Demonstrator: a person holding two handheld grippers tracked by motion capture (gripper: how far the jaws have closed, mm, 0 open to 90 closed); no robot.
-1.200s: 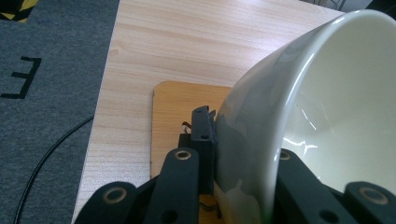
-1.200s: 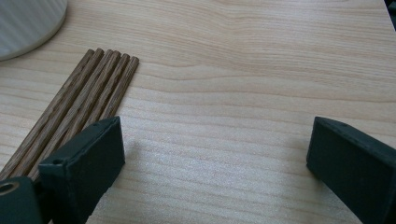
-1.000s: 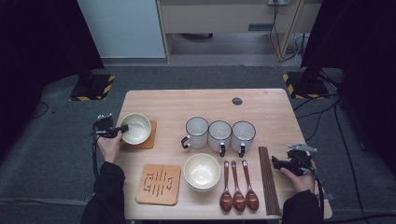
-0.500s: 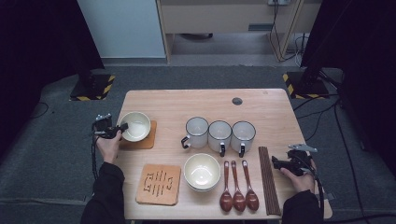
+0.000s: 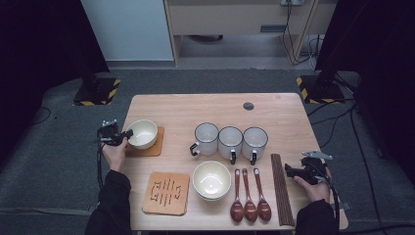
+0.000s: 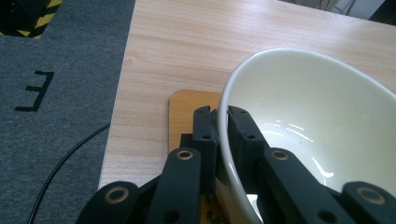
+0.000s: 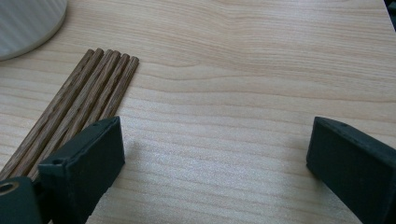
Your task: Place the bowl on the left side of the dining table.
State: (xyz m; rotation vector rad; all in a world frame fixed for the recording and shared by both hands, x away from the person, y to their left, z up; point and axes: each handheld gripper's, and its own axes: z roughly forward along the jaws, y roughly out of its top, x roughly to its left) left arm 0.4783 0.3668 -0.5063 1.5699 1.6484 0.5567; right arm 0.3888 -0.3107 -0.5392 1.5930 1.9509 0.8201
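A cream bowl (image 5: 143, 133) stands on a plain wooden coaster (image 5: 155, 147) at the table's left side. My left gripper (image 5: 127, 134) reaches it from the left, and its jaws have just been closing with the bowl's rim between them. In the left gripper view the two black pads pinch the near rim of the bowl (image 6: 308, 121), one inside and one outside, so the left gripper (image 6: 219, 114) is shut on it above the coaster (image 6: 187, 105). My right gripper (image 5: 289, 171) rests at the right edge, open, beside the chopsticks (image 5: 281, 188). In its own view the right gripper (image 7: 215, 154) holds nothing, and the chopsticks (image 7: 79, 102) lie to the left.
Three white mugs (image 5: 230, 142) stand in a row at the middle. In front of them are a second bowl (image 5: 211, 180), three wooden spoons (image 5: 250, 196) and a patterned coaster (image 5: 166, 192). A mug's base (image 7: 23, 18) shows at the upper left of the right gripper view.
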